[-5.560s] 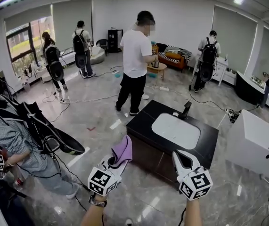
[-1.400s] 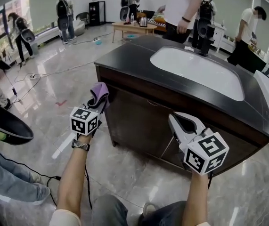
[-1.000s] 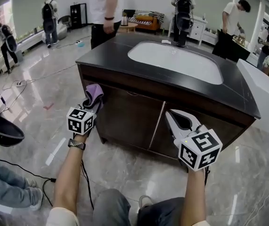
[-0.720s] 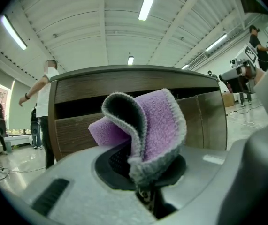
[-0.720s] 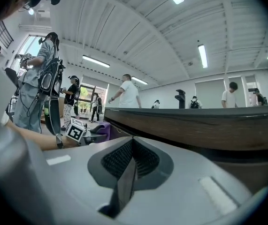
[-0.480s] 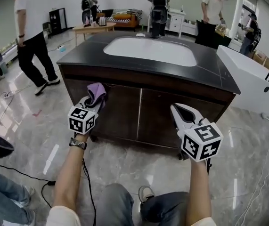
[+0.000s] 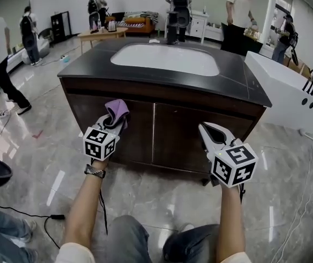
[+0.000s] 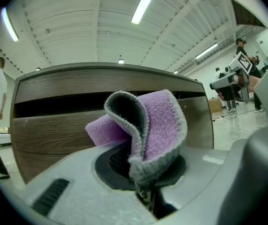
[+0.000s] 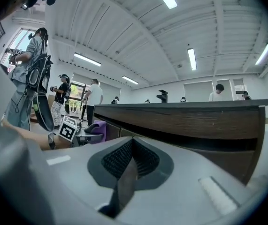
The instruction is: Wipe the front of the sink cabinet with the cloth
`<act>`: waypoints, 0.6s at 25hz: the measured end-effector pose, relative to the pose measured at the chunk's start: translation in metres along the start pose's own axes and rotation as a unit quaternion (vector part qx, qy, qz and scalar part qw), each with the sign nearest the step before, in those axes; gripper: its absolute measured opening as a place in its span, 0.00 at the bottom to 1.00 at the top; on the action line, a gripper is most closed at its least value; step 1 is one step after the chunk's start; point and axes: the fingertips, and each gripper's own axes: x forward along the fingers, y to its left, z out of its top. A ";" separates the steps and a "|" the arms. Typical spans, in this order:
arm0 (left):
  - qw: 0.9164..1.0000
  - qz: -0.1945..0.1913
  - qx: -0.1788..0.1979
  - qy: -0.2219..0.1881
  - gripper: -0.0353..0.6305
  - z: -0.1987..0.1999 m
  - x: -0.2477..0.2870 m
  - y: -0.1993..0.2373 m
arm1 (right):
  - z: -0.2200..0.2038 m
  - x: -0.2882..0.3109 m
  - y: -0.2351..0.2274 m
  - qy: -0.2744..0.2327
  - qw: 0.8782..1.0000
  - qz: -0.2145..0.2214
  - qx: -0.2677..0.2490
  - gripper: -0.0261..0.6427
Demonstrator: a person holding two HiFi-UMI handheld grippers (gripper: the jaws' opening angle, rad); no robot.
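— Where was the cloth?

— The purple cloth (image 7: 117, 109) was in the left gripper (image 7: 113, 125). The jaws were clamped on its lower fold, and the rest stood up above them in a grey-edged loop.

— And against the cabinet?

— It was held up in front of the sink cabinet (image 7: 200, 100), level with the upper part of the left door (image 7: 131, 138) and just below the dark recess under the black countertop (image 7: 238, 84). The left gripper view showed wood grain close behind the cloth, but I couldn't tell whether the cloth was touching the door.

— What about the other hand?

— The right gripper (image 7: 205, 130) was at about the same height, in front of the right door (image 7: 186, 141) and near its lower right part. In the right gripper view its ribbed pads met along one line, with nothing between them. It was well apart from the left one, with the seam between the two doors lying between them.

— What was on top?

— A white basin (image 7: 165, 58) was sunk into the countertop.

— Anything else worth noting?

— The person had a wristwatch (image 7: 95, 171) on the left wrist. Several people (image 7: 178, 4) stood beyond the far side of the cabinet, and another stood at the left edge. The glossy tiled floor (image 7: 145, 201) reflected the ceiling lights.
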 end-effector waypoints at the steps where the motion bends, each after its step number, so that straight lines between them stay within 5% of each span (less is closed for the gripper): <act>1: 1.000 -0.005 0.001 0.000 0.12 0.001 0.003 -0.006 | 0.000 -0.001 -0.001 0.003 1.000 0.000 -0.006 0.05; 15: 0.995 -0.096 0.013 -0.020 0.12 0.031 0.041 -0.096 | -0.011 -0.042 -0.046 -0.008 0.999 -0.039 0.024 0.05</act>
